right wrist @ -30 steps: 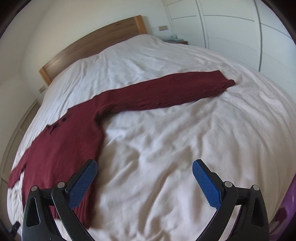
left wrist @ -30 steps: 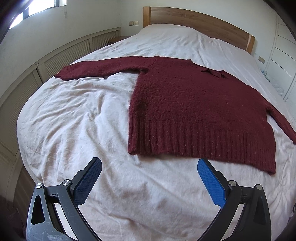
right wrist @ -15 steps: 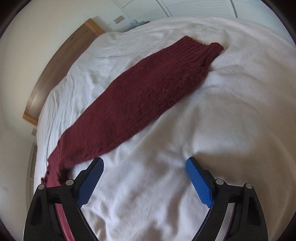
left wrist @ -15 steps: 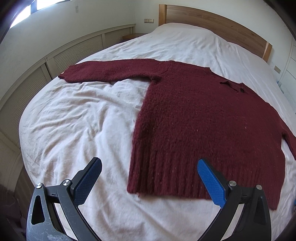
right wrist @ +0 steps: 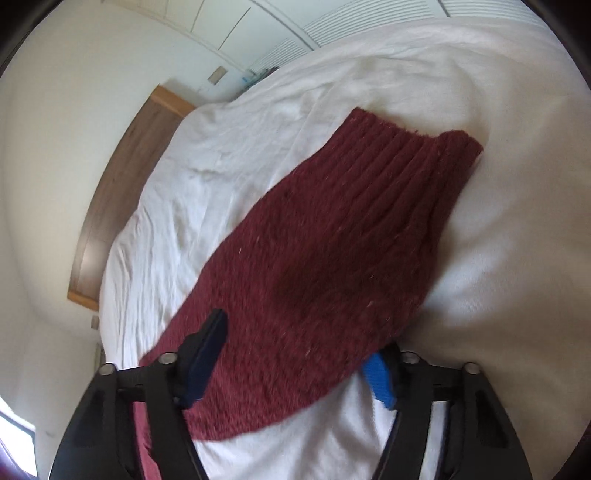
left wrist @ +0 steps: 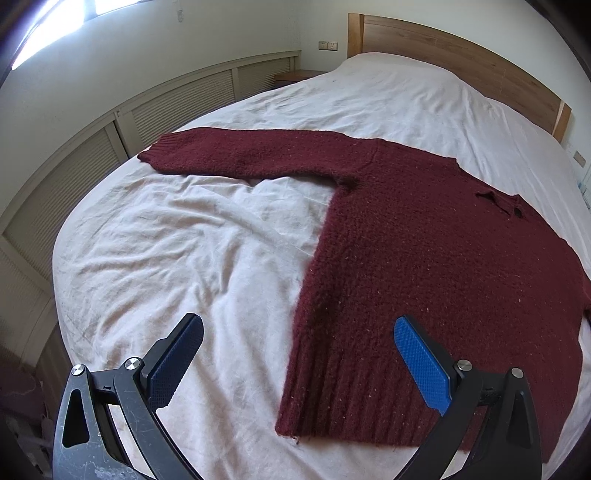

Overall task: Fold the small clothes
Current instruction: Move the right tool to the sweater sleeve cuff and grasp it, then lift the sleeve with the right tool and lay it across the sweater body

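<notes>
A dark red knit sweater lies flat on the bed, its left sleeve stretched out toward the wall. My left gripper is open and empty, hovering above the sweater's lower left hem corner. In the right wrist view the sweater's right sleeve lies across the sheet, ribbed cuff at the far end. My right gripper is open and down at the sleeve, one finger over the knit and the other at its far edge. The jaws straddle the sleeve without gripping it.
The bed has a wrinkled white sheet and a wooden headboard. Slatted panels line the wall on the left. White wardrobe doors stand beyond the bed's right side.
My left gripper moved forward and left toward the hem corner. My right gripper swung down onto the right sleeve, which now fills the view between its fingers.
</notes>
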A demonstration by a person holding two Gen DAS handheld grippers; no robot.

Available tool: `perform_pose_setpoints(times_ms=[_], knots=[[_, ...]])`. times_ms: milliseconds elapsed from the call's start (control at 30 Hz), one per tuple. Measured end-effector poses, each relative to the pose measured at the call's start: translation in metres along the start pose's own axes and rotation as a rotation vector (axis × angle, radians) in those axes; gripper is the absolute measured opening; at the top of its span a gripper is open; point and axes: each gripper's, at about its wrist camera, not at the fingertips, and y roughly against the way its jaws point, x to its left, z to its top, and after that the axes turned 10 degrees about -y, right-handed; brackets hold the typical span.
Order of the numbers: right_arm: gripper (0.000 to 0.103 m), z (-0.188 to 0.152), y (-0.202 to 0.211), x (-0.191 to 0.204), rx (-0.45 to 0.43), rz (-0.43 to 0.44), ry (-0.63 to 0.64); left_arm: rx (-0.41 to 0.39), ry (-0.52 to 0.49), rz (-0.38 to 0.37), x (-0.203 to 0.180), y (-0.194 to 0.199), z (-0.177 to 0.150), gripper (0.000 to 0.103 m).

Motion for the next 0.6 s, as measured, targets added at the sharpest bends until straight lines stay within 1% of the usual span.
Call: perform_pose_setpoints(times_ms=[33, 67, 133, 167, 233, 300, 333, 600], knots=[[0.055, 0.003, -0.001, -0.002, -0.004, 0.007, -0.015, -0.002, 0.005, 0.007, 0.002, 0.000, 0.002, 0.102], [0.051, 0.007, -0.002, -0.005, -0.008, 0.015, -0.032, -0.002, 0.011, 0.011, 0.004, -0.001, 0.003, 0.102], [0.037, 0.015, -0.004, -0.011, -0.013, 0.032, -0.065, -0.004, 0.022, 0.021, 0.008, -0.001, 0.005, 0.102], [0.033, 0.017, -0.005, -0.013, -0.015, 0.040, -0.078, -0.006, 0.024, 0.027, 0.010, 0.000, 0.006, 0.102], [0.017, 0.024, -0.005, -0.016, -0.016, 0.055, -0.102, -0.012, 0.025, 0.039, 0.012, 0.000, 0.008, 0.102], [0.011, 0.027, -0.006, -0.017, -0.012, 0.062, -0.100, -0.011, 0.025, 0.049, 0.013, 0.000, 0.008, 0.102], [0.010, 0.028, -0.004, -0.016, -0.011, 0.064, -0.097, -0.010, 0.026, 0.053, 0.014, -0.001, 0.008, 0.102], [0.008, 0.031, -0.002, -0.002, -0.011, 0.089, -0.092, -0.002, 0.083, 0.037, 0.028, -0.004, 0.008, 0.102]])
